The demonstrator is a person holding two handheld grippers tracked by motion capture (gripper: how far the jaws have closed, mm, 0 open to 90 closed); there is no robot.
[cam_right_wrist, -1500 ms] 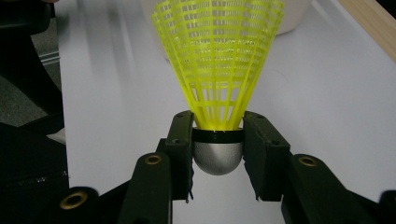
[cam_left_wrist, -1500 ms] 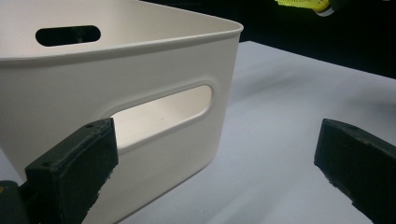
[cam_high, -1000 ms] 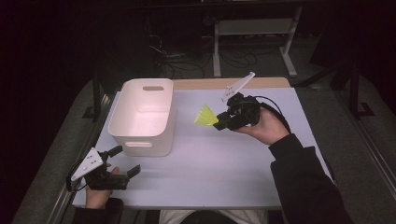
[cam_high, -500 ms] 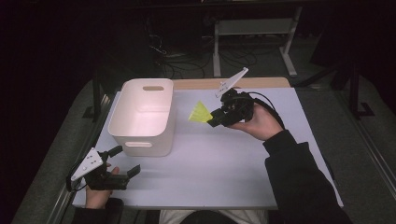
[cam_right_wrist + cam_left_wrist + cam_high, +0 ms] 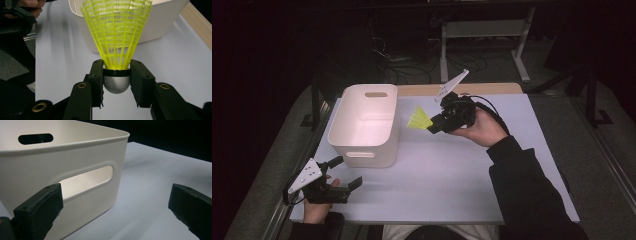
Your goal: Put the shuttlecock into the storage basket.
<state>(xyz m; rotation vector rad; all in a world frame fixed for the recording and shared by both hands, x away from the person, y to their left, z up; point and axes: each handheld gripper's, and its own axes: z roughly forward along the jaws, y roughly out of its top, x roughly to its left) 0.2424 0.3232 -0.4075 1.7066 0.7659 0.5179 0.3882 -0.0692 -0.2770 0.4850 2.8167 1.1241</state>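
The desk (image 5: 452, 170) carries a white bin (image 5: 367, 122) left of centre in the high view, its open top ready to receive. Your right gripper (image 5: 435, 125), just right of the bin, has its fingers (image 5: 96, 82) clamped on the grey cap of a yellow shuttlecock (image 5: 116, 35), skirt leading toward the bin. Your left gripper (image 5: 346, 174), lower left, rests with fingers (image 5: 37, 212) wide apart and empty, clear of the drop.

Yellow plastic-mesh shuttlecock (image 5: 116, 32), smooth matt bin (image 5: 62, 157)

White bin (image 5: 364, 125) blocks the left (table (image 5: 452, 175) otherwise open).
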